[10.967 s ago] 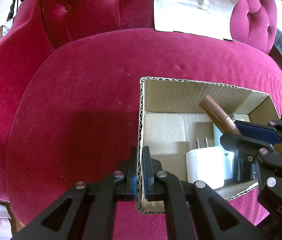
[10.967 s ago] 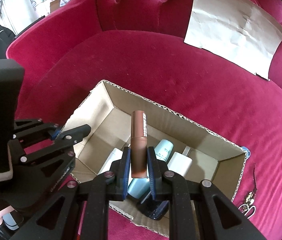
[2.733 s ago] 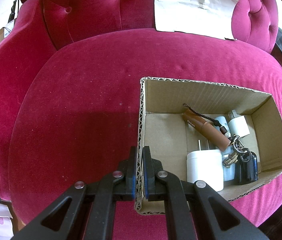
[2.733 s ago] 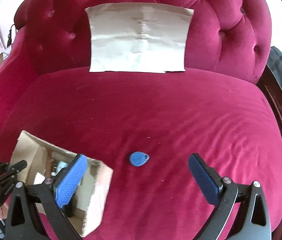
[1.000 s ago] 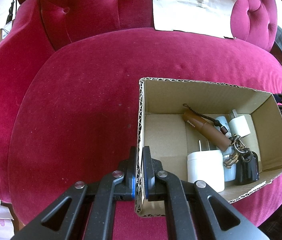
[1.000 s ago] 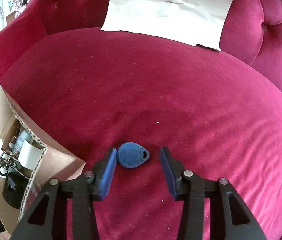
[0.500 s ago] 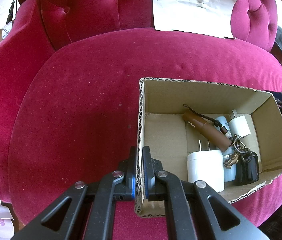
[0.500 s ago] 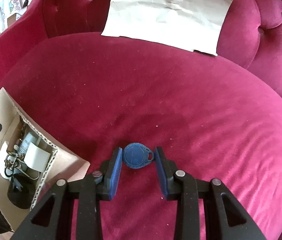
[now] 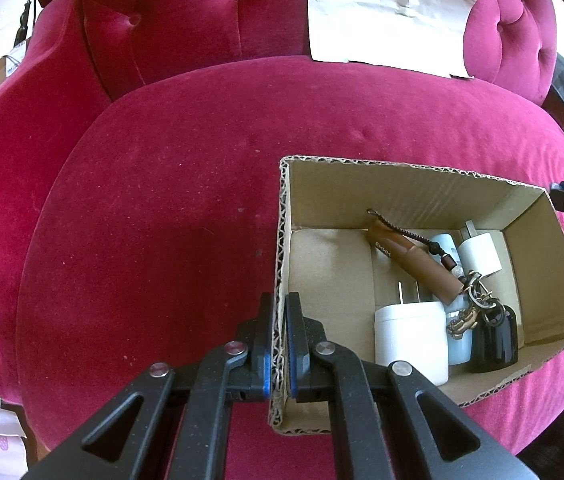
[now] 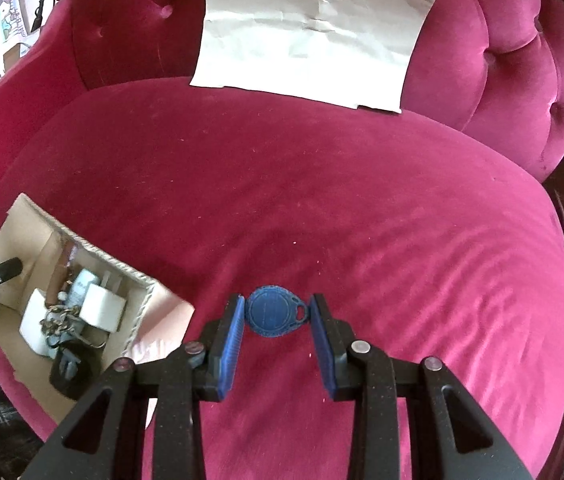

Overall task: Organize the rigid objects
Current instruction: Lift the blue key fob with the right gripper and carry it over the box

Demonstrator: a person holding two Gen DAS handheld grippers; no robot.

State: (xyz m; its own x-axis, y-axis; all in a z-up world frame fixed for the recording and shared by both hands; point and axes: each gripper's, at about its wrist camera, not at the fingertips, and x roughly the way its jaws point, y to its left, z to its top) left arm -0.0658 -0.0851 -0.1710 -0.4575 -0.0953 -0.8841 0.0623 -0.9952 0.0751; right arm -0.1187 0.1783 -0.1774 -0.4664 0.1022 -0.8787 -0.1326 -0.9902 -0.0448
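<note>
A crimson velvet armchair (image 9: 153,208) is filling the left wrist view, with a creased sheet of paper (image 9: 386,16) leaning against its tufted back. On the seat a cardboard box (image 9: 414,192) is sitting open, and the left gripper (image 9: 279,344) is pinching the box's near left wall, jaws pressed onto the corrugated edge. Inside, a brown tube (image 9: 410,260), white chargers, a pale bottle, keys and a dark item are lying jumbled; what lies beneath them is hidden, and the box's right side is crowded and hard to read.

In the right wrist view the same seat is spreading wide, the box cut off at the lower left. A blue key fob (image 10: 275,316) is lying flat on the velvet, right of the box, between the jaws of the right gripper (image 10: 275,328), which are spread just wider than it; whether either pad is touching it I cannot tell. The fob looks light, stiff and thin, likely slippery plastic sinking slightly into soft pile, so squeezing across its rounded edges seems best.
</note>
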